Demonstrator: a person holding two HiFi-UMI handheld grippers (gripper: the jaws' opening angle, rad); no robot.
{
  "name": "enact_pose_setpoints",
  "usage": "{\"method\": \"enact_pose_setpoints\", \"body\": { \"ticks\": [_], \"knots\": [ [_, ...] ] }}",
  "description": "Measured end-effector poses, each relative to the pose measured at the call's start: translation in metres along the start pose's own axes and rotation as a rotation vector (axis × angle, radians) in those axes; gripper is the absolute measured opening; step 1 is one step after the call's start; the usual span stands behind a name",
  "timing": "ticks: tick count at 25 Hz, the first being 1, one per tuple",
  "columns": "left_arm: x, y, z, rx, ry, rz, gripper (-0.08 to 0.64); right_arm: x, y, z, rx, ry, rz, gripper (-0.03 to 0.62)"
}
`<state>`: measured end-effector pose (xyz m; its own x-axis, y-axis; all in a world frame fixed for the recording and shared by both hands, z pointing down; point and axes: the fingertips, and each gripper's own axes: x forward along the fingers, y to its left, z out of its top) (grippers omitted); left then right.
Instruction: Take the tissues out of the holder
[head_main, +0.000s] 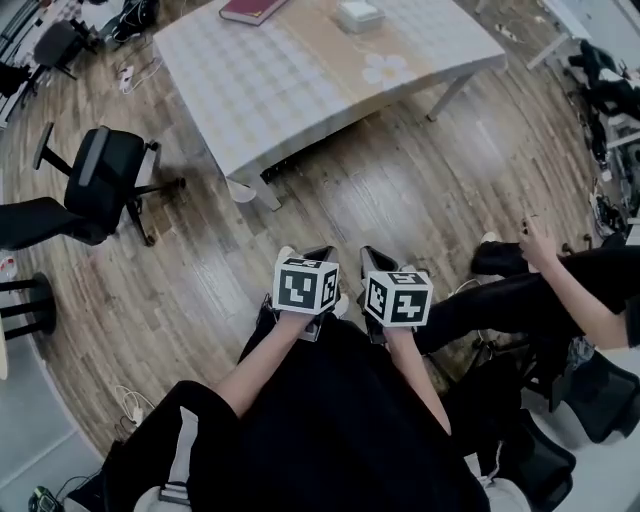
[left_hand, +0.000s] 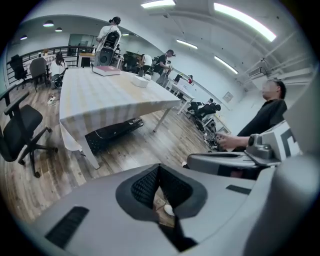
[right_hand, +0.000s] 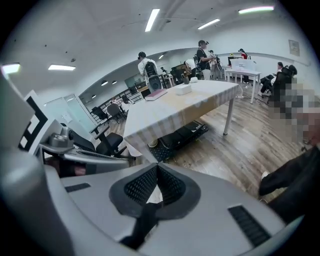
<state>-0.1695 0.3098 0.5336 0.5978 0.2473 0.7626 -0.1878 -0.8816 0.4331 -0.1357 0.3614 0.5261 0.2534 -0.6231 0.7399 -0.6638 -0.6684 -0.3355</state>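
1. The left gripper (left_hand: 159, 169) has its jaws pressed together, with nothing between them and touching nothing.
2. The right gripper (right_hand: 156, 168), just beside it, is likewise closed and empty.
3. One white tissue holder (head_main: 358, 14) sits on the one checked table (head_main: 300, 90), well ahead of both grippers.
4. One red book (head_main: 252, 10) lies near the holder.

We are looking at a glossy wood-plank floor (head_main: 400, 200) and a matt tablecloth (head_main: 300, 90). We are seeing smooth matt grey plastic on the left gripper (left_hand: 159, 169) and right gripper (right_hand: 157, 167), with rough, finely textured black pads (left_hand: 145, 187) inside both.
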Motion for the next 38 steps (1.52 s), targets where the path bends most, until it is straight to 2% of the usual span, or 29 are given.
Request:
{"method": "enact_pose_setpoints", "body": {
  "ticks": [6,11,16,28,33,38],
  "knots": [
    [0.002,-0.011,0.010,-0.013,-0.051,0.034,0.000,-0.014,-0.011,0.014,-0.014,-0.073,0.062,0.015],
    [0.004,-0.008,0.019,-0.026,-0.057,0.075,0.000,-0.015,-0.019,0.028,-0.040,-0.111,0.115,0.021],
    [0.019,0.006,0.043,-0.020,-0.055,0.096,0.000,0.006,-0.025,0.049,-0.069,-0.095,0.139,0.102],
    [0.075,0.027,0.174,0.015,-0.071,0.054,0.000,0.056,-0.063,0.166,-0.117,-0.101,0.092,0.138],
    [0.086,0.058,0.229,-0.013,-0.107,0.055,0.000,0.092,-0.059,0.215,-0.177,-0.079,0.102,0.168],
    [0.094,0.085,0.262,-0.054,-0.124,0.038,0.000,0.121,-0.052,0.249,-0.201,-0.073,0.109,0.188]
  ]
}}
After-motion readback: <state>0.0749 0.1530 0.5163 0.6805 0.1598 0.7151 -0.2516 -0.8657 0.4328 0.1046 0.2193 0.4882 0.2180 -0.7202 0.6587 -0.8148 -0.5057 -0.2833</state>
